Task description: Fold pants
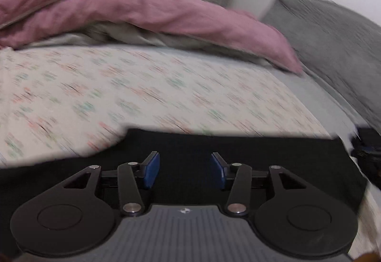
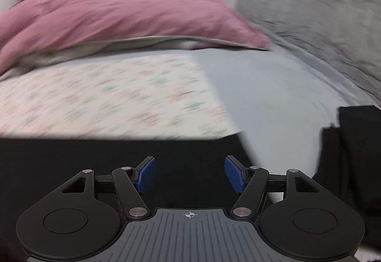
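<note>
Black pants (image 1: 238, 147) lie flat on the bed, a straight edge running across the left wrist view. My left gripper (image 1: 185, 170) hovers over them, blue pads apart, nothing between them. In the right wrist view the same black pants (image 2: 95, 155) fill the lower left, their corner ending near the middle right. My right gripper (image 2: 190, 172) is open above the cloth, its blue pads holding nothing. Both views are motion-blurred.
A patterned white sheet (image 1: 119, 95) (image 2: 107, 95) covers the bed beyond the pants. A pink duvet (image 1: 119, 7) (image 2: 119, 17) is bunched at the back, a grey pillow (image 1: 333, 36) (image 2: 321, 5) at the right. More dark cloth (image 2: 352, 155) lies at the right edge.
</note>
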